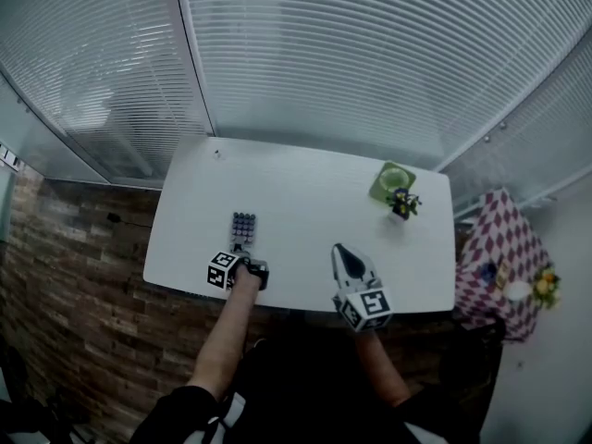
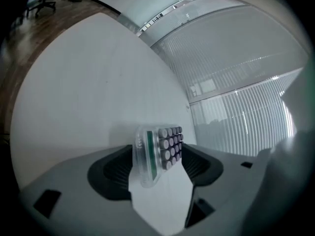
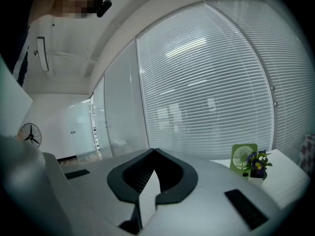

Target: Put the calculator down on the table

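Note:
A small clear calculator [image 1: 243,228] with dark round keys lies on the white table [image 1: 305,202], toward its front left. My left gripper [image 1: 244,251] sits just behind the calculator's near end, at the table's front edge. In the left gripper view the calculator [image 2: 168,146] stands between the jaws of the left gripper [image 2: 158,155], which are spread wide, and I see gaps beside it. My right gripper [image 1: 341,251] rests over the front edge further right, its jaws meeting at a point with nothing in them. The right gripper [image 3: 155,153] faces the blinds.
A green desk fan [image 1: 391,179] and a small pot of flowers [image 1: 402,203] stand at the table's back right, also seen as fan [image 3: 243,158] and flowers [image 3: 257,162]. A checked-cloth table [image 1: 500,248] with small items is further right. Window blinds [image 1: 351,54] close the back.

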`<state>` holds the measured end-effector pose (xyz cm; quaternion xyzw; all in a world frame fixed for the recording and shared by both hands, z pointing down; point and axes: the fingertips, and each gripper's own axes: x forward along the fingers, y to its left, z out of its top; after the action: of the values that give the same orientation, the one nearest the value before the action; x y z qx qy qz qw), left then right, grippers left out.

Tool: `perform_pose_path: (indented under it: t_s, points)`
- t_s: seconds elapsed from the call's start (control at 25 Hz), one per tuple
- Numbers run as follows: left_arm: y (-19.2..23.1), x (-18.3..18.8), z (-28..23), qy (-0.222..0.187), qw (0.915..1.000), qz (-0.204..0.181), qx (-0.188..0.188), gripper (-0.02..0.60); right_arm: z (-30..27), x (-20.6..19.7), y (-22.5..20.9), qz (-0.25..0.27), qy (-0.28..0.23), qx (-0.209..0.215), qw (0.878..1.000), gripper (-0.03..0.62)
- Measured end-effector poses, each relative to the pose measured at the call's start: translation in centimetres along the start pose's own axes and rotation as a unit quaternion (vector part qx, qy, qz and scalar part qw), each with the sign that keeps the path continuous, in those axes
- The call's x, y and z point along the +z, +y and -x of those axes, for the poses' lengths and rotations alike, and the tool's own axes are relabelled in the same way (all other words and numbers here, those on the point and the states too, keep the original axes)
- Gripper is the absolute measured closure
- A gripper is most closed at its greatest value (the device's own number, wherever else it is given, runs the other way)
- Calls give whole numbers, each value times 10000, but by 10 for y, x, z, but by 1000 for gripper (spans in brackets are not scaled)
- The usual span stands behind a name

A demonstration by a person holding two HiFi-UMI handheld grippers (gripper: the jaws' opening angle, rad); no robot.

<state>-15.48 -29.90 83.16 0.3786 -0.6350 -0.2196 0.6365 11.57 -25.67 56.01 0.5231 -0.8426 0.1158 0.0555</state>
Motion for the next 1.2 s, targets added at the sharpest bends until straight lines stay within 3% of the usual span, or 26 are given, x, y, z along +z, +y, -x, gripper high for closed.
perform_pose_path:
  t_s: [0.12, 0.32, 0.52, 0.76, 0.96, 1.2]
  points:
    - [4, 2, 5, -27, 9999, 65, 145, 293, 0, -4, 3, -101, 2, 74, 9999, 588]
    - [7, 2, 10, 7, 9996, 295, 13, 293, 2, -4, 5, -99, 29, 57, 9999, 588]
    - [-2, 9, 21, -44, 9985, 200, -501, 293, 1, 0, 8, 9, 8, 57, 10000, 588]
    - [-14, 9, 34, -19, 9916, 409, -1227, 293, -1, 1, 12, 22, 24, 88, 10000, 588]
    - [-19, 15, 48, -28, 9885, 372, -1468, 293, -2, 1, 16, -21, -59, 154, 9999, 588]
    - [-48, 20, 69, -4, 9780, 15, -2084, 293, -1, 6, 22, 53, -89, 168, 9998, 588]
